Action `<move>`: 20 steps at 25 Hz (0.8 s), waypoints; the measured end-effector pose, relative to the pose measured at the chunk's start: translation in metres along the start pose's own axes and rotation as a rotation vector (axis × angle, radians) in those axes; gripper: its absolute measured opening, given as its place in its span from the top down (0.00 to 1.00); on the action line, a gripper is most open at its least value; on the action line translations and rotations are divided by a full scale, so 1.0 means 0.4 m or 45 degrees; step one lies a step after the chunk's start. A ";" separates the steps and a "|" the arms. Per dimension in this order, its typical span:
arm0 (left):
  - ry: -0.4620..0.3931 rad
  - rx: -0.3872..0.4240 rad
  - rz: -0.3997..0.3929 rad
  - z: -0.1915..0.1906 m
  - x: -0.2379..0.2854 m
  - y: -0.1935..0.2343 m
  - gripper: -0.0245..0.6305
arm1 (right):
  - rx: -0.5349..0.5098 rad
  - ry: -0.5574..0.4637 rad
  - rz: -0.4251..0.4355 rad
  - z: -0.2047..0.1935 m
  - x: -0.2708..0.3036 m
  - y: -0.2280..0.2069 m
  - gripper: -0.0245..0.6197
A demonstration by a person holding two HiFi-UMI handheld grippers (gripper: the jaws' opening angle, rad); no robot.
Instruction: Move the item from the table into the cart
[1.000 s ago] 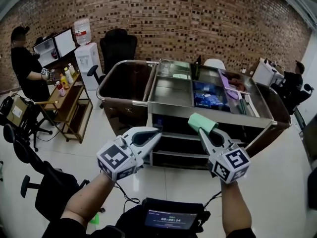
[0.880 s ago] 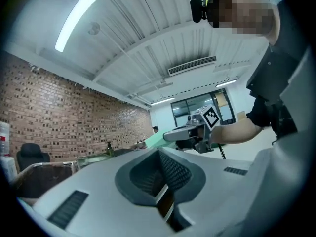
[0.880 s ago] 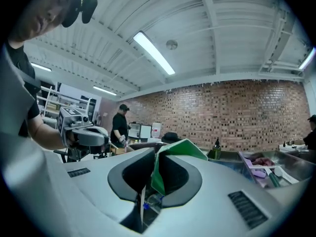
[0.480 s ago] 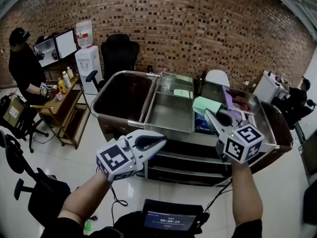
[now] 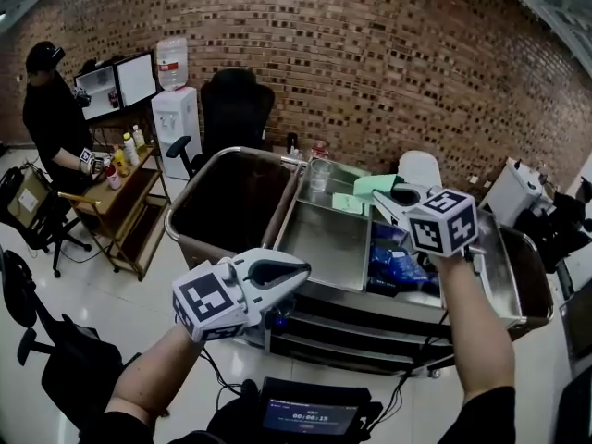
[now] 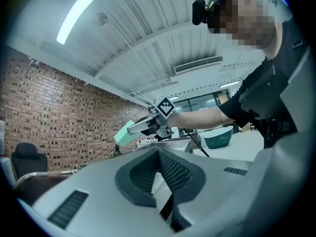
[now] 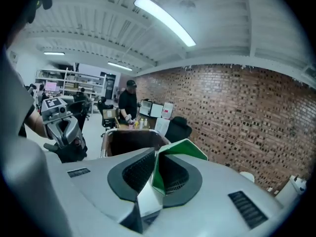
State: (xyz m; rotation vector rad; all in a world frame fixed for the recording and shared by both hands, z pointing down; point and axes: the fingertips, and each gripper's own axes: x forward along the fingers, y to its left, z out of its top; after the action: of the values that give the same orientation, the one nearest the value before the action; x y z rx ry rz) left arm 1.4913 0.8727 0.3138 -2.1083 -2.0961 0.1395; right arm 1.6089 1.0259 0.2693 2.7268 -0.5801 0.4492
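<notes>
You kept your left gripper (image 5: 302, 268) low at the cart's near edge, its jaws drawn together on nothing. It looked parked there so the other arm had the reach to itself. In front of it stood the cart (image 5: 326, 240), a steel trolley of bright, smooth, square-cornered trays, with a deep brown bin (image 5: 227, 197) hung at its left end.

A pale green piece (image 5: 347, 203) lay flat at the middle tray's far edge, and glossy blue packs (image 5: 398, 265) filled the compartment to its right.

Above that far edge you held the task's item, a thin, flat green packet (image 5: 375, 185), in the air and touching no tray. Your right gripper (image 5: 387, 202) had its ribbed dark pads clamped on one end of it, the rest jutting past the tips. Held edge-on like that, it seemed ready to be lowered into a tray, probably beside the piece like it.
</notes>
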 end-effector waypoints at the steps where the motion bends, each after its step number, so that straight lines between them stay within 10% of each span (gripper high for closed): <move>1: 0.010 0.009 -0.015 -0.006 -0.009 0.035 0.96 | -0.012 0.032 0.012 0.014 0.045 -0.016 0.92; 20: 0.072 -0.025 -0.107 -0.168 -0.033 0.496 0.96 | -0.168 0.574 0.369 -0.016 0.712 -0.152 0.92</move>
State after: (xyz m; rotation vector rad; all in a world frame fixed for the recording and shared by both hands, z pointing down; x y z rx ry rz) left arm 1.6985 0.8557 0.3430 -2.0062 -2.1578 0.0487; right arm 1.8814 0.9850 0.3642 2.3110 -0.8403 1.0221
